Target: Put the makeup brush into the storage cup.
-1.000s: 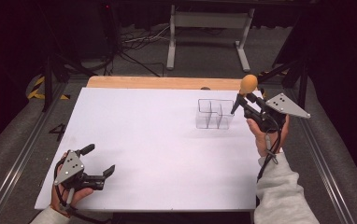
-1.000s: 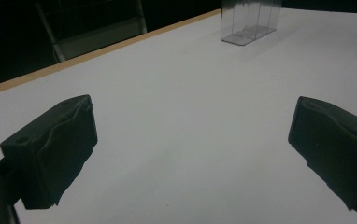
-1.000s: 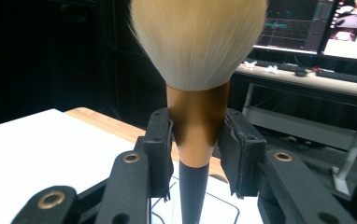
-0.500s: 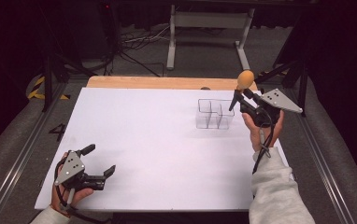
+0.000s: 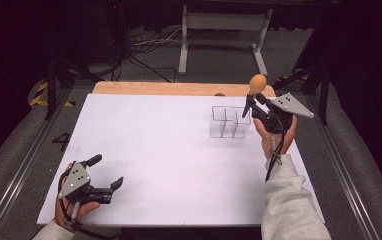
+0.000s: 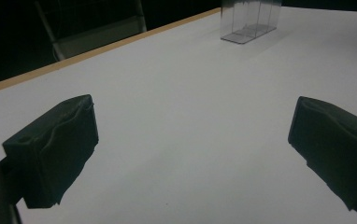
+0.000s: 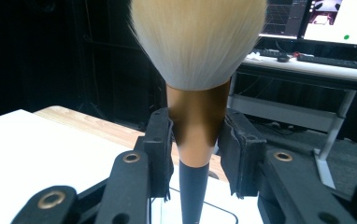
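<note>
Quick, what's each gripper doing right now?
Left gripper: open, holding nothing, low over the table.
Right gripper: shut on the brush, bristles up, beside the clear organizer.

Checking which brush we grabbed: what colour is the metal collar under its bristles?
Copper-bronze, above a black handle; the brush shows best in the right gripper view.

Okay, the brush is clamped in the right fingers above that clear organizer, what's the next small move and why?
Probably ease the right gripper toward the clear organizer until the handle sits over a compartment, then lower. The brush is held upright, bristles up, above the organizer's right edge, handle end not yet inside. The left gripper rests open, far off.
</note>
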